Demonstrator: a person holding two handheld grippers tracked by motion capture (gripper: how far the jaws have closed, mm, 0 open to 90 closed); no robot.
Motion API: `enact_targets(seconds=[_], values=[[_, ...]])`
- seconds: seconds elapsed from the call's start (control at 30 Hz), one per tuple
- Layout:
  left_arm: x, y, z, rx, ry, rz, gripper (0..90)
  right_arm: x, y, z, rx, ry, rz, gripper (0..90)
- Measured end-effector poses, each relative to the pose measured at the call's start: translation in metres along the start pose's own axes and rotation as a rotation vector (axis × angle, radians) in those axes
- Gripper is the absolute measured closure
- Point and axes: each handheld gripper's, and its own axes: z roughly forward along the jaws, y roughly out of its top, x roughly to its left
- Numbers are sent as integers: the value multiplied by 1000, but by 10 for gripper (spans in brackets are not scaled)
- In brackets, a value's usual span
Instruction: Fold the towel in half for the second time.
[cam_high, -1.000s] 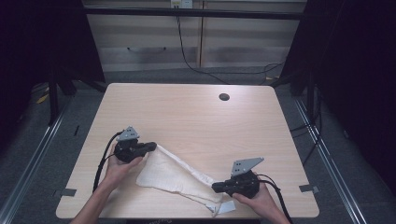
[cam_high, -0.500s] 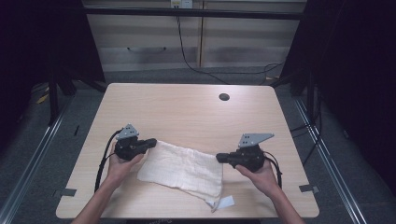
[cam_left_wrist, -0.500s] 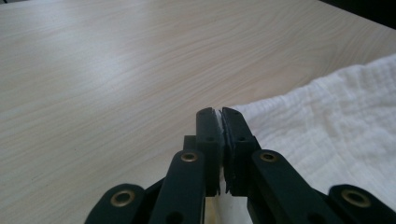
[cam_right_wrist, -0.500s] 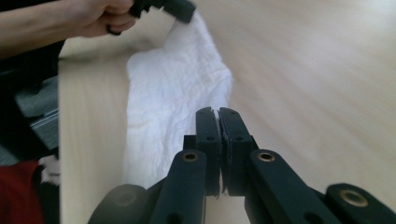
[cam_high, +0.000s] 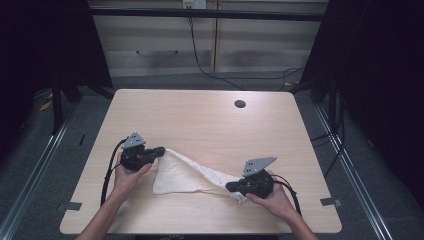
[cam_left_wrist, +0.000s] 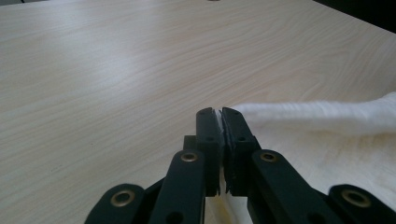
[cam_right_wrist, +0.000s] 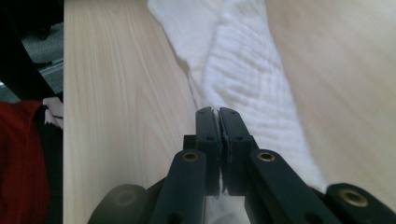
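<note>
A white cloth (cam_high: 187, 173) lies on the wooden table (cam_high: 210, 120), stretched between my two grippers. My left gripper (cam_high: 161, 150) is shut on the cloth's far left corner. In the left gripper view a sliver of cloth (cam_left_wrist: 317, 116) shows pinched between the closed jaws of the left gripper (cam_left_wrist: 217, 112). My right gripper (cam_high: 231, 187) is shut on the cloth's right end near the table's front edge. In the right gripper view the cloth (cam_right_wrist: 247, 70) runs away from the closed jaws of the right gripper (cam_right_wrist: 215, 111) as a bunched band.
A small dark round hole (cam_high: 240, 104) sits at the far right of the table. The table's front edge (cam_high: 200, 231) is close to both hands. A red garment (cam_right_wrist: 21, 158) shows beyond the table edge in the right gripper view.
My right gripper first moved away from the front edge with the cloth, then came back toward it and to the right. The cloth went from spread flat to pulled into a diagonal band. The left gripper stayed put.
</note>
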Motion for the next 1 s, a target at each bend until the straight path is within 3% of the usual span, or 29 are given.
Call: enact_targets(seconds=[0.13, 0.23, 0.37, 0.4, 0.5, 0.67, 0.83, 0.93, 1.0], values=[[1, -1, 2, 10, -6, 6, 866, -2, -8, 3, 21, -9, 17, 875], [-1, -2, 4, 21, -17, 13, 865, -12, -13, -3, 16, -37, 49, 875], [-6, -3, 5, 33, -41, 46, 864, -23, -23, 4, 71, -66, 77, 877], [-8, -2, 3, 28, -45, 50, 864, -26, -26, 5, 57, -48, 101, 877], [-11, 3, -3, 2, -61, 50, 864, -26, -23, 5, 74, -74, 111, 879], [-34, 11, -18, -29, -106, 136, 864, -24, -22, 8, 87, -85, 130, 881], [-58, 4, -26, 14, -156, 225, 863, -24, -22, 8, 88, -90, 145, 881], [-67, -3, -30, 28, -198, 237, 863, -24, -22, 8, 88, -90, 150, 882], [-72, -11, -32, 65, -229, 259, 863, -25, -22, 8, 83, -86, 150, 882]])
